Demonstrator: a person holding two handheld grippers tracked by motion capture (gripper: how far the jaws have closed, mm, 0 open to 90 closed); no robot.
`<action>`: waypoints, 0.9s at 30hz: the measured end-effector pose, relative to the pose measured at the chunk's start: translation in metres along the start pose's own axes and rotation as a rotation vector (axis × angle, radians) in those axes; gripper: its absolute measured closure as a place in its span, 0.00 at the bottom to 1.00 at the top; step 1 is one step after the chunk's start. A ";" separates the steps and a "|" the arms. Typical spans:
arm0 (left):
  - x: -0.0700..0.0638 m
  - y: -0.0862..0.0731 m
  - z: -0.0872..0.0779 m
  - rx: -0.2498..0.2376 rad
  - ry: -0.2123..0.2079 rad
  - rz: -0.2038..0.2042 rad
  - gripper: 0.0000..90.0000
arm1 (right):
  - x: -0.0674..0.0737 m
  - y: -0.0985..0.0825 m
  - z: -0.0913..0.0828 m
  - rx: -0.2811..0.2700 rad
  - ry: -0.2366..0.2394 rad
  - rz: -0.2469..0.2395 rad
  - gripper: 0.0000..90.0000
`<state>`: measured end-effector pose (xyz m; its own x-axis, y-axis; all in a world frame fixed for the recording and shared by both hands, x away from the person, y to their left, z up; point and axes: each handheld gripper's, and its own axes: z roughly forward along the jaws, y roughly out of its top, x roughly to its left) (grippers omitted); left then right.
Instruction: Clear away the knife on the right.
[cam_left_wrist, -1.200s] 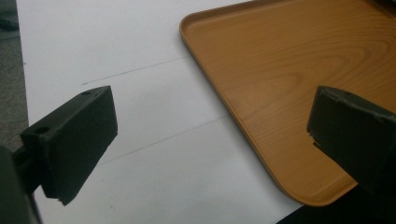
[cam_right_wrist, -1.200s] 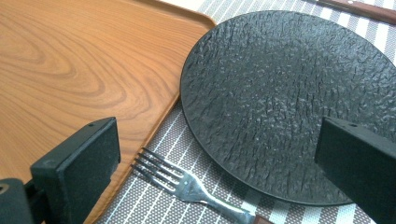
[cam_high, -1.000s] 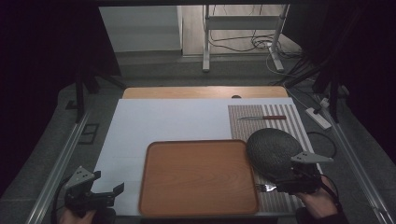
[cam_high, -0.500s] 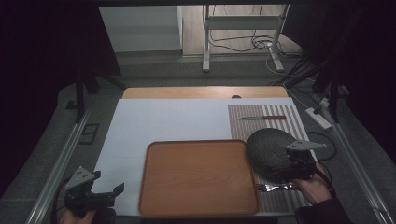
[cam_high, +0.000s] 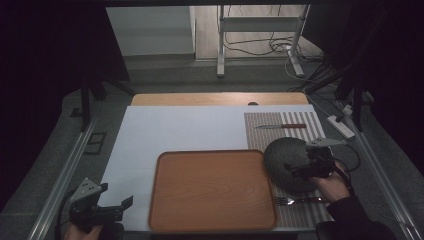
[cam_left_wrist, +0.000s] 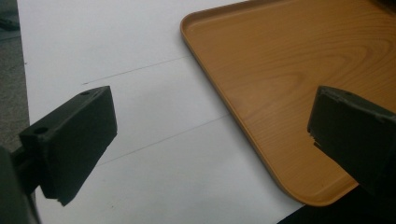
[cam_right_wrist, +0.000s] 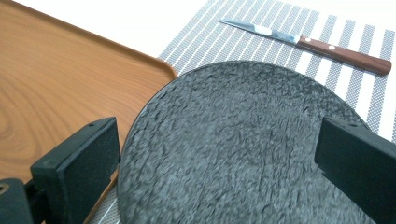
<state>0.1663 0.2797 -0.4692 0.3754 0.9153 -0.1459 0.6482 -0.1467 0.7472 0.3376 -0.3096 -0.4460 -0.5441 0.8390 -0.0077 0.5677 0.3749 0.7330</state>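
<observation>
Two grippers are at work, but one alone has shifted in the last second. The right gripper (cam_high: 295, 170) has come forward from beside the fork (cam_high: 295, 201) at the mat's near edge and now hangs over the dark textured plate (cam_high: 286, 155), its jaws spread wide with nothing between them (in the right gripper view (cam_right_wrist: 219, 168) the plate (cam_right_wrist: 243, 149) spans the whole gap). The plate lies on the striped placemat (cam_high: 260, 131), its left edge just at the right rim of the wooden tray (cam_high: 210, 192); the knife (cam_high: 281, 126) lies beyond it, well apart. That move suggests the plate is the thing about to be taken, probably toward the tray, though no grip is made yet. The left gripper (cam_high: 122, 205) has stayed at the near left corner, jaws wide and empty (cam_left_wrist: 210, 135) over the white sheet (cam_left_wrist: 116, 56).
</observation>
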 end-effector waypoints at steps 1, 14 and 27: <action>0.000 0.000 0.000 0.000 -0.001 0.000 0.02 | -0.002 0.001 0.002 0.005 0.000 0.003 0.01; 0.000 0.000 0.001 0.003 -0.003 0.000 0.02 | -0.023 0.025 0.034 0.067 -0.057 0.033 0.01; 0.001 0.001 0.001 0.006 -0.006 -0.002 0.02 | -0.043 0.051 0.068 0.109 -0.060 0.057 0.01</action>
<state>0.1675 0.2802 -0.4695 0.3780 0.9133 -0.1515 0.6533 -0.1472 0.7427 0.4323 -0.2997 -0.4549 -0.4730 0.8810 -0.0107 0.6624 0.3636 0.6550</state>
